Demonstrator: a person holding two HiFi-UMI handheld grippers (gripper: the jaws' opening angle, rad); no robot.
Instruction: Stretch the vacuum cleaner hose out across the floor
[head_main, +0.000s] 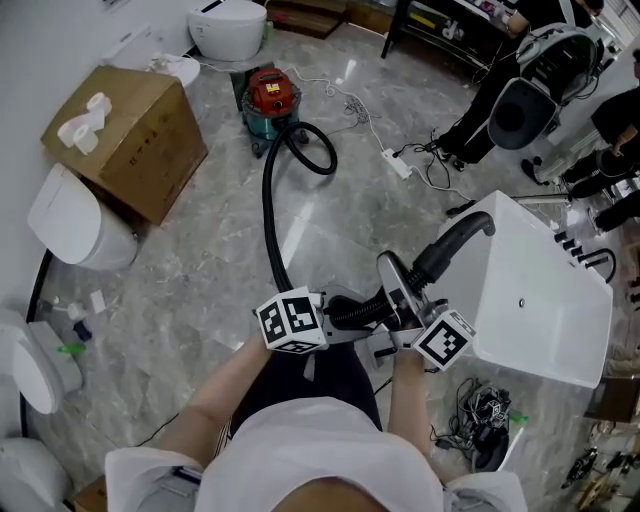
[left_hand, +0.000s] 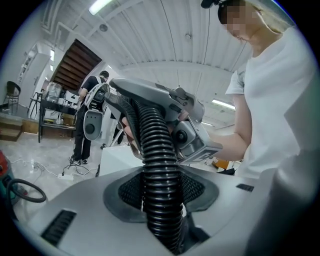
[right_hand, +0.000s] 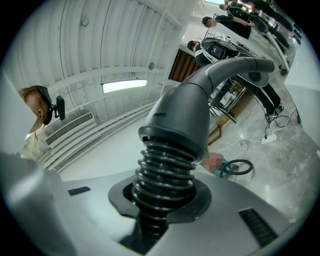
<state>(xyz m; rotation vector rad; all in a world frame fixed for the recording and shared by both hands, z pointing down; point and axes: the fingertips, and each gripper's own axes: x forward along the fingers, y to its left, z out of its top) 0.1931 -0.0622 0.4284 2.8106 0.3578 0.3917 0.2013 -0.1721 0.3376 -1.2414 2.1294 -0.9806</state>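
While the left tool (left_hand: 161, 200) clenches the ribbed black hose (head_main: 268, 215) at the lower middle of the head view, we see the right tool (right_hand: 165, 192) grasping the same hose just below its grey curved end (head_main: 455, 240). From the tools the hose runs up across the marble floor (head_main: 200, 270), loops once, and joins the red vacuum cleaner (head_main: 272, 100) at upper centre.
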